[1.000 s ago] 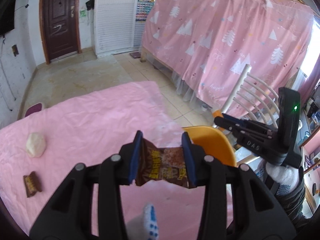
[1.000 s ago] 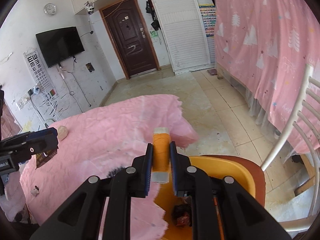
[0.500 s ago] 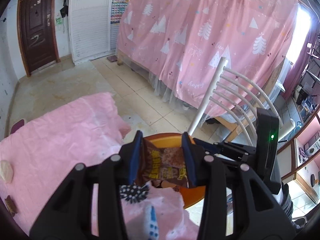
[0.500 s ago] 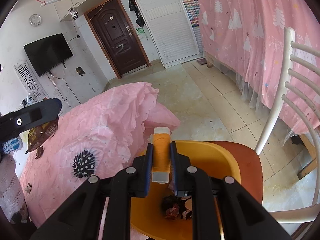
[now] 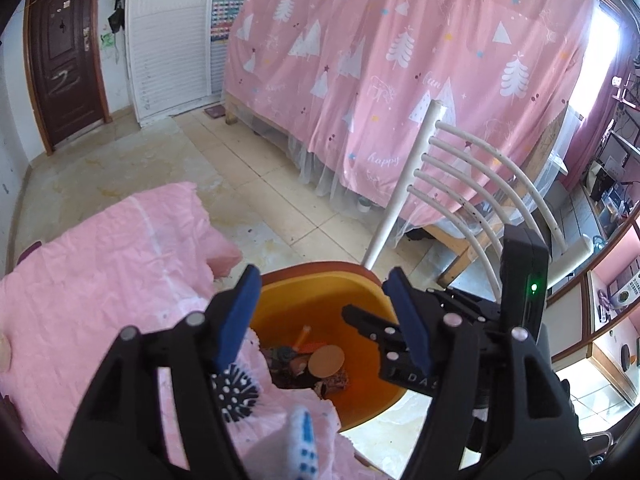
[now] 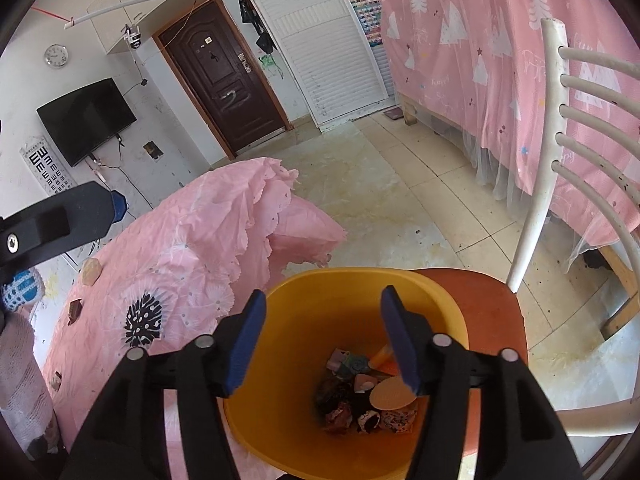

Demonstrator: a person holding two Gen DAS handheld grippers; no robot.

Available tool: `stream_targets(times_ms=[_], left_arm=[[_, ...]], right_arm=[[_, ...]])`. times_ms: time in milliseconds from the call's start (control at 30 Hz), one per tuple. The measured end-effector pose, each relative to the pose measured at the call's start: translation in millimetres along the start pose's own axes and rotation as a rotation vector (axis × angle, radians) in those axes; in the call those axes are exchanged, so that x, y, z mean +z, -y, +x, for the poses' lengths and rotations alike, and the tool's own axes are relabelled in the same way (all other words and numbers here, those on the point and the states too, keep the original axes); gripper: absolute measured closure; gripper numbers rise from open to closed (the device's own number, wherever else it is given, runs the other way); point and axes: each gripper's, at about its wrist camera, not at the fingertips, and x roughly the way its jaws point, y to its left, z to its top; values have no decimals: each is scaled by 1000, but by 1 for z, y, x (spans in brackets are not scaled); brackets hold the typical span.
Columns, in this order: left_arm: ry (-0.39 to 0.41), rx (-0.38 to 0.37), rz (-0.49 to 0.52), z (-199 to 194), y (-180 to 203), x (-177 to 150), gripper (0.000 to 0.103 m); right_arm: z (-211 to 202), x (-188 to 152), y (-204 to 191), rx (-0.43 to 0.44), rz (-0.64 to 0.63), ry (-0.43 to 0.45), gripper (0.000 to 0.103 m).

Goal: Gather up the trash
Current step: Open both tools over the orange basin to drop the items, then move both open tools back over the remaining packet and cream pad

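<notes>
**Observer:** Both loads gone since the earlier frames. Brown wrapper no longer seen in the left gripper [image 5: 324,312]; orange tube no longer seen in the right gripper [image 6: 322,334]. Jaws of both have just been opening, and nothing is seen between either pair now. An orange tube [image 6: 382,356] is noted inside the yellow bin [image 6: 288,432], at 1 o'clock of the trash heap [image 6: 360,400].

**Recorder:** Bin position?

**Observer:** Set on the red chair seat [image 6: 492,320], just beside the pink tablecloth [image 6: 188,264]. More trash is left on the cloth: a brown scrap [image 6: 74,307] at 9 o'clock of the bin, a pale lump [image 6: 90,271] at 10 o'clock of it.

**Recorder:** Risks?

**Observer:** Bin could be knocked off the seat if a gripper is swung out low against the rim. Cloth edge lies by the rim; it could be snagged by a finger and dragged, and the scraps scattered.

**Recorder:** Unclear items?

**Observer:** Wrapper cannot be picked out with certainty among the heap. Bin's near wall is cut off by the frame. Chair legs hidden. Small cloth scraps too small to be identified.
</notes>
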Motion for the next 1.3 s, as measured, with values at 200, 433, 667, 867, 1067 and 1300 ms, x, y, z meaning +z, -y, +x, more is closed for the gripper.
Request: stream_targets(times_ms=[200, 433, 667, 867, 1067, 1300], left_arm=[[23, 7, -8, -15, -8, -1, 40], [69, 33, -36, -43, -28, -3, 34], [120, 100, -68, -70, -56, -9, 30], [139, 165, -117, -86, -86, -19, 22], [161, 213, -191, -108, -125, -32, 16], [193, 262, -272, -135, -167, -50, 15]], right_arm=[[-1, 5, -8, -2, -10, 8, 35], [-6, 14, -27, -14, -32, 27, 26], [-10, 26, -56, -8, -76, 49, 22], [-3, 40, -93, 1, -133, 51, 16], [6, 50, -133, 8, -198, 48, 13], [22, 56, -185, 22, -275, 28, 12]])
